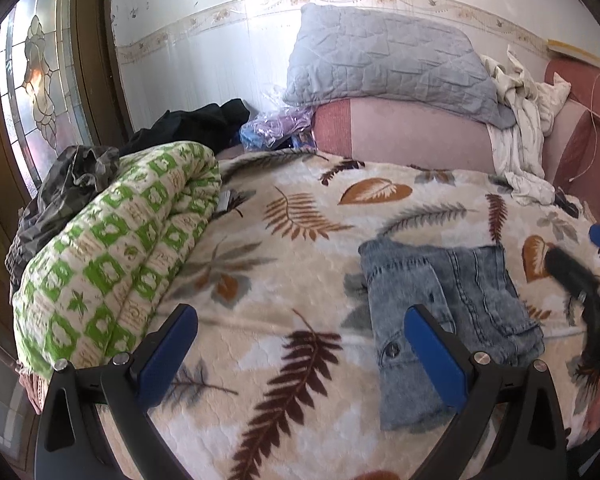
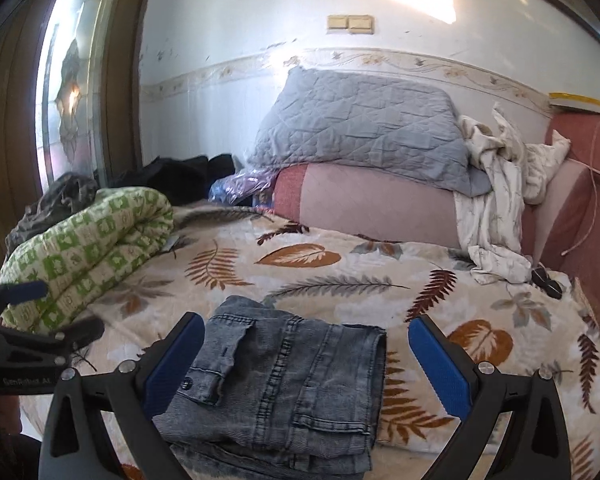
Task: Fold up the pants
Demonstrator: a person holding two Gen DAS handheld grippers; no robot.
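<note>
Faded blue denim pants (image 1: 448,320) (image 2: 284,384) lie folded into a compact stack on the leaf-print blanket (image 1: 300,240) (image 2: 340,272). My left gripper (image 1: 300,320) hovers open just left of the stack, its right blue pad over the denim's near edge, nothing held. In the right wrist view my right gripper (image 2: 306,328) stands open, straddling the stack from the near side, with the denim between and below the blue pads, not pinched. Each gripper also shows in the other's view: the right gripper (image 1: 580,264) at the right edge, the left gripper (image 2: 44,312) at the left.
A rolled green-and-white quilt (image 1: 112,264) (image 2: 84,240) lies along the bed's left side, dark clothes (image 1: 196,124) behind it. A grey pillow (image 1: 388,60) and white garment (image 1: 520,120) rest on the pink headboard cushion (image 1: 412,136). A glass door (image 1: 36,80) is at left.
</note>
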